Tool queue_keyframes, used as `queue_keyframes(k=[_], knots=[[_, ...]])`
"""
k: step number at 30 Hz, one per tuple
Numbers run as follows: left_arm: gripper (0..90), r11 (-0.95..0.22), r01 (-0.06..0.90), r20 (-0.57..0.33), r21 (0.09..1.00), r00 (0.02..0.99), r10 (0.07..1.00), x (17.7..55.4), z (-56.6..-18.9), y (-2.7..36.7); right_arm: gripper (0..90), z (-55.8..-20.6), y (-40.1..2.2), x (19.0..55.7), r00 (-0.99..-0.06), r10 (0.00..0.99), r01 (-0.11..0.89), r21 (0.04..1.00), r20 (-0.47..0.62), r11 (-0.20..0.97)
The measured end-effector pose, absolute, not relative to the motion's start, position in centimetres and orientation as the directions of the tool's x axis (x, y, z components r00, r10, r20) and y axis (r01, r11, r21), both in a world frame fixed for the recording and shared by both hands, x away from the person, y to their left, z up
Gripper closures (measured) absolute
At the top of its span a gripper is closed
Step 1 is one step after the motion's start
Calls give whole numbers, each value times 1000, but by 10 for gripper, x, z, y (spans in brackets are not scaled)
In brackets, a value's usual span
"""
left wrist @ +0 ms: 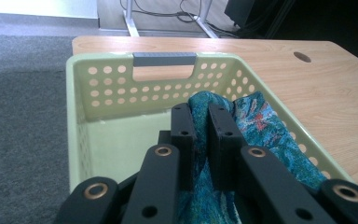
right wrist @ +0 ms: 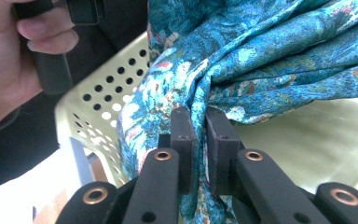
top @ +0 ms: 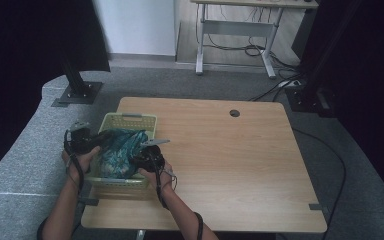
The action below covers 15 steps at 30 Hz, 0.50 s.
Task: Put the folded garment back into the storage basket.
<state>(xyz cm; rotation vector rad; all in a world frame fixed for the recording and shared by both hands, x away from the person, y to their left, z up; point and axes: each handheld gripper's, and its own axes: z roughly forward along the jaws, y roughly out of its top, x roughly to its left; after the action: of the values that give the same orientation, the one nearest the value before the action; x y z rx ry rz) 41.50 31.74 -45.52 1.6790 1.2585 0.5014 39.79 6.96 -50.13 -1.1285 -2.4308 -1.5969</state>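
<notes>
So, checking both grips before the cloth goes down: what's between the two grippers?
High view: only the teal cloth, bunched over the green basket, spans from left gripper to right gripper.

Readable text: you have none to read in any view.
Basket (left wrist: 121, 88): pale green, perforated walls, no label or brand you can make out.
Cloth (right wrist: 270, 56): teal woven pattern, no lettering.
Worktop (top: 240, 150): bare wood grain, no markings or numbers.
</notes>
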Motion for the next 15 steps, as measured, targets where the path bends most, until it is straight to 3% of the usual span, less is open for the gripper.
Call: queue_keyframes(k=[5,8,10,15], knots=[[812,-19,517,-204,856,371,906,418,-458,316,784,-502,69,397,-737,577,566,786,351,246],[747,-4,509,-202,861,348,916,417,-457,317,661,-503,67,397,-722,610,566,786,327,248],[693,-8,508,-196,861,346,917,417,-455,317,524,-500,66,395,-721,617,555,797,315,240],[612,-26,514,-174,857,338,925,414,-451,312,415,-495,63,389,-740,617,518,812,269,267]])
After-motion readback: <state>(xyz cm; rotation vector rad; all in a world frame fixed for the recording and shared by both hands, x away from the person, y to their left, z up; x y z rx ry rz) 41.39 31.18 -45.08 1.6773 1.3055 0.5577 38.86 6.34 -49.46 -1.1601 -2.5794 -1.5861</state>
